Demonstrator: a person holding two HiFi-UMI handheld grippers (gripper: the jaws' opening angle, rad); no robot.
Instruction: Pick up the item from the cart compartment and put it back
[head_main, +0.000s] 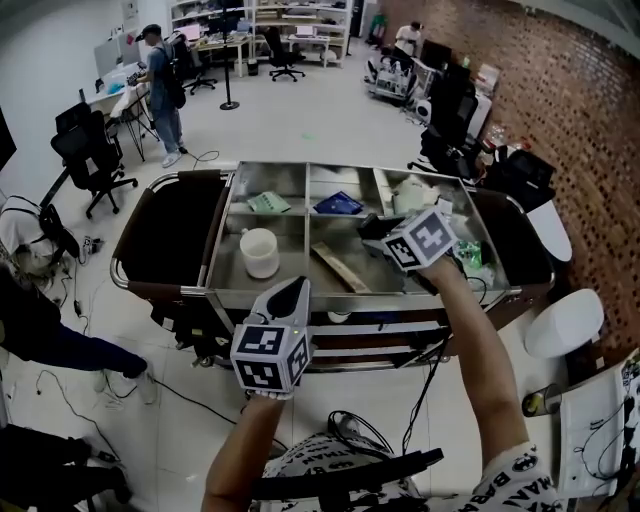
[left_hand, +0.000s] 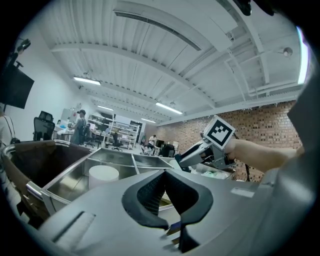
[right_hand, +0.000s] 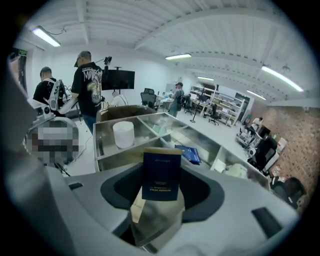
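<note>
A steel cart (head_main: 225, 294) fills the middle of the head view, standing on a pale workshop floor, its top split by dividers into several open compartments, with a dark brown bin (head_main: 170, 235) hung on its left end. The right gripper (head_main: 375, 229) reaches out over the cart's right-hand half, and its fingers (right_hand: 202, 192) are clamped, set fairly wide, on a dark blue packet (right_hand: 161, 170) whose clear lower part sits down between them while the printed blue card stands upright above. The packet is off the cart floor and in the air; from above it is hard to say which compartment lies under it, probably the middle or right one of the back row. The left gripper (head_main: 297, 288) is held lower and nearer the person, at the cart's front rim and well apart from the other, its fingers (left_hand: 150, 192) drawn together with nothing between them. A white cup (head_main: 260, 252) stands upright in the front left compartment. Beside it, in the front middle compartment, a long tan strip (head_main: 340, 268) lies at a slant. In the back row a green pouch (head_main: 268, 203) lies in the left compartment and a flat blue pouch (head_main: 338, 204) in the next one to its right. In the right gripper view a person in a black shirt (right_hand: 90, 85) stands beyond the cart's far end.
</note>
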